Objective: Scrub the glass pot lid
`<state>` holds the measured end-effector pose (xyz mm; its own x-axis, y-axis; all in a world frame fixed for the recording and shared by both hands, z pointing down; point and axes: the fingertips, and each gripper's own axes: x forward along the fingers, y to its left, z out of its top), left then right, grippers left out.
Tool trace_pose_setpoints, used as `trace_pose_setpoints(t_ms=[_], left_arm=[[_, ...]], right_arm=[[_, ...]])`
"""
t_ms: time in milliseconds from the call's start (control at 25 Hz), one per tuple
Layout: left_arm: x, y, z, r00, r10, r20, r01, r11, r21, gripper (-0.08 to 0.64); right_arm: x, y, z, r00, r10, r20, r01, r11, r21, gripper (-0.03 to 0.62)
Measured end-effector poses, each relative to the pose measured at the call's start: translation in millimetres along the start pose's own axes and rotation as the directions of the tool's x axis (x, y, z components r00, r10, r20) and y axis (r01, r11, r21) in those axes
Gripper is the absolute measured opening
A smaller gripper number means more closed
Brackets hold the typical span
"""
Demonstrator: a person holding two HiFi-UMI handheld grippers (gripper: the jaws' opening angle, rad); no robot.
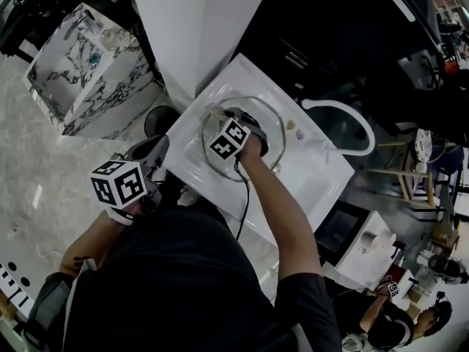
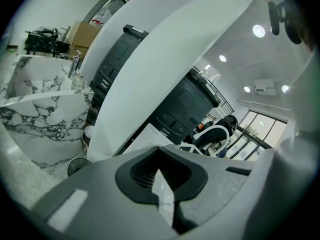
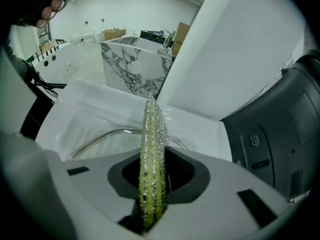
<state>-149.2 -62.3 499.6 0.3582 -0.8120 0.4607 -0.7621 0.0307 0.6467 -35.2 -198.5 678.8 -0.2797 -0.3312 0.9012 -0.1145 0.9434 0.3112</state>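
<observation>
The glass pot lid (image 1: 258, 103) lies in a white sink basin (image 1: 315, 163) at the middle of the head view. Over it is my right gripper (image 1: 227, 120), shut on a wet green scrub sponge (image 1: 214, 111) that points down toward the lid. In the right gripper view the sponge (image 3: 152, 144) stands edge-on between the jaws of my right gripper (image 3: 154, 186), with the lid's rim (image 3: 100, 136) curving behind it. My left gripper (image 1: 155, 149) hangs off the sink's left side, away from the lid. Its jaws (image 2: 165, 204) are shut with nothing in them.
A white pillar (image 1: 198, 20) rises behind the sink, with a big dark machine (image 1: 330, 28) to its right. A marble-patterned basin (image 1: 88, 72) and a small round bin (image 1: 157, 117) stand to the left. A white-backed chair (image 1: 341, 123) and another person (image 1: 388, 321) are at the right.
</observation>
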Motion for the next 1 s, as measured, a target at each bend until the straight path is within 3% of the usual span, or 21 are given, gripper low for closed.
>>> trace_pose_setpoints(t_ms=[640, 1000], left_arm=[[16, -34, -16, 0.997, -0.069, -0.042, 0.070, 0.997, 0.035, 0.000], [39, -71, -35, 0.983, -0.132, -0.124, 0.143, 0.986, 0.083, 0.000]], right_arm=[[-26, 89, -2, 0.995, 0.070, 0.066, -0.055, 0.977, -0.207, 0.066], [-44, 127, -25, 0.991, 0.089, 0.105, -0.068, 0.980, -0.189, 0.066]])
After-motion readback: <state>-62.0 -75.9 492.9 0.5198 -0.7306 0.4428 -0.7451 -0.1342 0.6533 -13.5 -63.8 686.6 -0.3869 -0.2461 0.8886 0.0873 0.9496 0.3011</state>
